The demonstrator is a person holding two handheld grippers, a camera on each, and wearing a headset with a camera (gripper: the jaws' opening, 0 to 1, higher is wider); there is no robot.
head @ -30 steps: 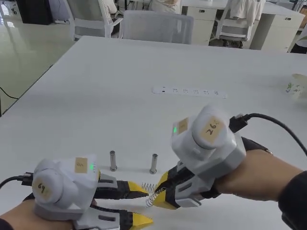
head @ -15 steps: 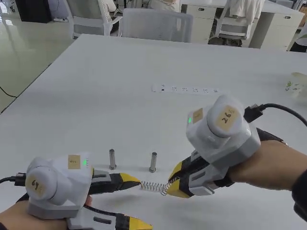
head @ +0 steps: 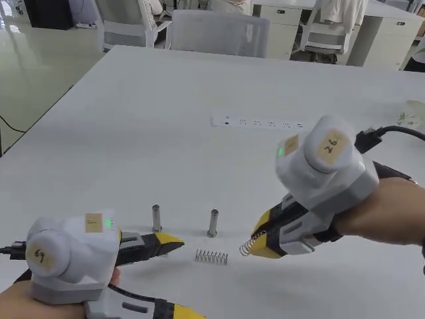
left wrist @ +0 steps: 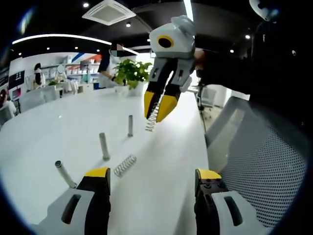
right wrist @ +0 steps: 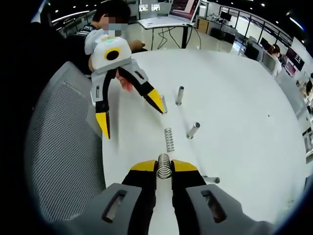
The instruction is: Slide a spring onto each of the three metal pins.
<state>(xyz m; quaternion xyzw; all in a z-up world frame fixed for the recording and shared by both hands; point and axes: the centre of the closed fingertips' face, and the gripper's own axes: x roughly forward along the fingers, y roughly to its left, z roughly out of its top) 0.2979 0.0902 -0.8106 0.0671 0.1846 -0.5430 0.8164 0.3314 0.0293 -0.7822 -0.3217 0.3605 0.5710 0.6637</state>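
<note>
Head view: clamped a spring (head: 246,245) in the right gripper (head: 259,242), left gripper (head: 174,276) gaping empty; probably needed lowering end-on over the nearest bare pin (head: 213,223) next.

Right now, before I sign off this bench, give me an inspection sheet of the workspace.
Surface: white table, nothing wrong seen.
Job's things: three metal pins upright, all bare; loose spring lying on the table; held spring in the right gripper.
Clutter: power strip; pale object at the table's edge, unclear.
Grippers: left gripper open, empty; right gripper shut on held spring.
Cables: black cable from right gripper.
Surroundings: chairs beyond the table.
</note>
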